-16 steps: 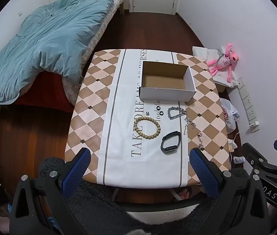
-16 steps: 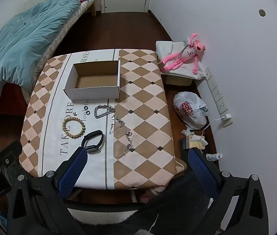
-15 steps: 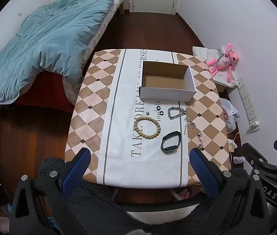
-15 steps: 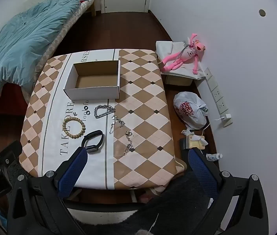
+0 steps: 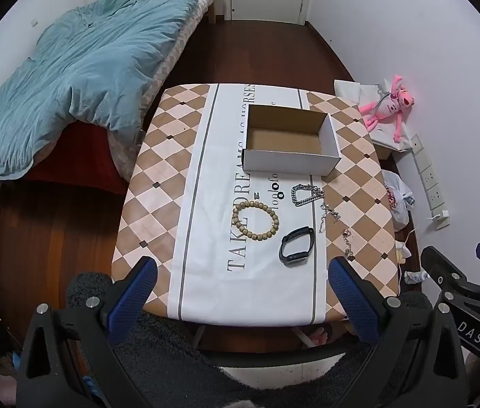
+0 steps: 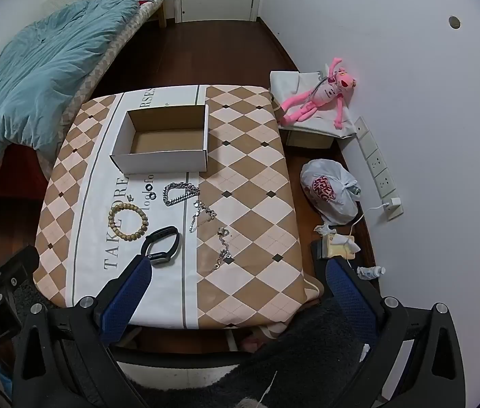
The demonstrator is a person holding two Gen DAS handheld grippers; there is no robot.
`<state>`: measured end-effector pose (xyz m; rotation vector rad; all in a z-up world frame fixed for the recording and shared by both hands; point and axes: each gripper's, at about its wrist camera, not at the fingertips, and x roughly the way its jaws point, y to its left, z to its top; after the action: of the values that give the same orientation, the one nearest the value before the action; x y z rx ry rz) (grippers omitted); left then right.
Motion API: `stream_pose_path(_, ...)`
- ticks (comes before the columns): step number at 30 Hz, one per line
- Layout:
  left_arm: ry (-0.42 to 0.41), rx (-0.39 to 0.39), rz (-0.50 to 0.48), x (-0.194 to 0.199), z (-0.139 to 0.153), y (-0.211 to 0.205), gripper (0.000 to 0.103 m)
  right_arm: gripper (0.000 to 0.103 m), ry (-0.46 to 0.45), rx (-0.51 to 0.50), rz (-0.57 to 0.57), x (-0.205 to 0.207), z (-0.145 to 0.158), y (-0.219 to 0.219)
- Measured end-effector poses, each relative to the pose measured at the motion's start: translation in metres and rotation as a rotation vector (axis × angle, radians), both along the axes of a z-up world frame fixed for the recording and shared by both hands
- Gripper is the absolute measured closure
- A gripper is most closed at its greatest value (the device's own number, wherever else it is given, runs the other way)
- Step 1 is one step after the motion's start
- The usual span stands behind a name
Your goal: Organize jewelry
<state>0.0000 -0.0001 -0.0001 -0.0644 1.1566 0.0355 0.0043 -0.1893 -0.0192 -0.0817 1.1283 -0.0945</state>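
Bedroom; counter (image 5: 158, 176) cloth reads "TAKE DREAMS AS HORSES", mid-letters hidden by empty box (image 5: 289, 163). Near box: bead bracelet (image 5: 256, 220), black band (image 5: 297, 246), chain bracelet (image 5: 306, 195); thin chains (image 6: 202, 216) hard to resolve. Left claw (image 5: 241, 301) and right claw (image 6: 236, 301) both wide apart, holding nothing.

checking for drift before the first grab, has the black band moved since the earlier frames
No. The black band sits at the same spot beside the bead bracelet, the same way below the cardboard box, in both views.

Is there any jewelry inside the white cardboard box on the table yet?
No, the white cardboard box shows only its bare brown floor, while the wooden bead bracelet lies on the tablecloth in front of it.
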Motion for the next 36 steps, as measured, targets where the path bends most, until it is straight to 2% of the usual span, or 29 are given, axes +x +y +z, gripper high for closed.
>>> stream_pose_path(16,0.004,-0.003,-0.002,-0.004,-0.007,-0.002,0.0,0.0,-0.005,-0.001,-0.001,-0.001,0.002,-0.001)
stream_pose_path(21,-0.012,0.018,-0.015,-0.006,-0.009,-0.009,0.0,0.0,-0.004,-0.002,0.002,-0.002,0.003,0.0)
stream_pose_path(36,-0.009,0.026,-0.023,-0.003,-0.004,-0.002,0.0,0.0,-0.007,-0.001,0.0,-0.002,0.008,0.001)
